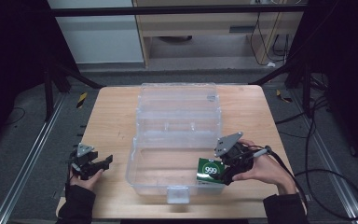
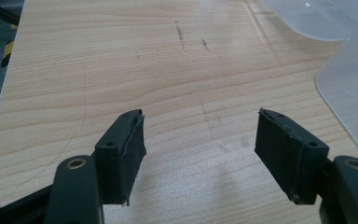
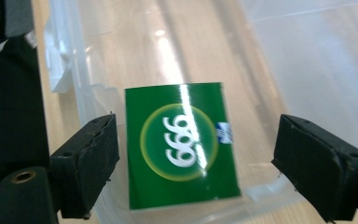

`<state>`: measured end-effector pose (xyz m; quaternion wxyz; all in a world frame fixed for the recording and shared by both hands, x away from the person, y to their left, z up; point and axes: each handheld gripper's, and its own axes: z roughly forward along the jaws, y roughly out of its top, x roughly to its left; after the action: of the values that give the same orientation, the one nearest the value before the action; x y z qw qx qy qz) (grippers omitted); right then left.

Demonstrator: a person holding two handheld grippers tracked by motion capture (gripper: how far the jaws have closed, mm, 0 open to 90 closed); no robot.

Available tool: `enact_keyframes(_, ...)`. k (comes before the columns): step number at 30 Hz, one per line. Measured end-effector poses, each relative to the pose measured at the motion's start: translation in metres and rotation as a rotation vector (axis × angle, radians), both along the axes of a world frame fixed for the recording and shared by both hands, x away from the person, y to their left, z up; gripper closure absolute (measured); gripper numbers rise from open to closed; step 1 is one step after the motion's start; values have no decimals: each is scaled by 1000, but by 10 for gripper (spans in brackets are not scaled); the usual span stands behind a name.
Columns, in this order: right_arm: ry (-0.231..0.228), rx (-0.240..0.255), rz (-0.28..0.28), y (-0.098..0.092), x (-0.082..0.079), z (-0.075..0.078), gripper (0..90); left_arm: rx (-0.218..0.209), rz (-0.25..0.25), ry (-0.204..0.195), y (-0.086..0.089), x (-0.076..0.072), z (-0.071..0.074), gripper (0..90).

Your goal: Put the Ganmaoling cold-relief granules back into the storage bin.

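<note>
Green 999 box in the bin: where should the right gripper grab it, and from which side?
Grip the green 999 box across its two long side edges, coming from above the clear bin's near right corner. It lies flat-faced toward the right gripper, whose open jaws already stand either side, clear of it. The glossy face offers no hold; the narrow width probably fits between the pads.

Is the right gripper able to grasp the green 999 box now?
Probably yes. The right gripper is open, its jaws standing on either side of the green 999 box at the near end of the clear plastic container, with nothing between them.
</note>
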<state>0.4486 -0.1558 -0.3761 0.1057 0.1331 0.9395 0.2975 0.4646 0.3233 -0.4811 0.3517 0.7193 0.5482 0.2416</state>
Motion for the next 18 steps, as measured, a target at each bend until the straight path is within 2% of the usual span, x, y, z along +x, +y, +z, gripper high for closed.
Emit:
enact_keyframes(2, -27, 17, -49, -8, -1, 6, 127, -1, 0, 0, 0, 0, 0, 321)
enact_keyframes(3, -27, 17, -49, -8, -1, 6, 127, -1, 0, 0, 0, 0, 0, 321)
enact_keyframes(4, -45, 46, -104, -16, -3, 10, 125, -2, 0, -1, 0, 0, 0, 323)
enact_keyframes(7, -67, 119, -187, -32, -6, 13, 108, -3, 1, -1, 0, 0, 0, 325)
enact_keyframes(9, -89, 169, -242, -43, -8, 12, 88, -2, 0, -1, 0, 0, 0, 328)
enact_keyframes(14, -147, 258, -380, -67, -14, 3, 61, -2, -3, 0, 0, 0, 0, 335)
enact_keyframes(15, -147, 258, -380, -67, -14, 3, 61, -2, -3, 0, 0, 0, 0, 337)
enact_keyframes(16, -173, 311, -458, -78, -14, -4, 51, -2, -3, 1, 0, 0, 0, 341)
enact_keyframes(18, -191, 348, -536, -86, -13, -12, 51, -1, -4, 1, 0, 0, 0, 344)
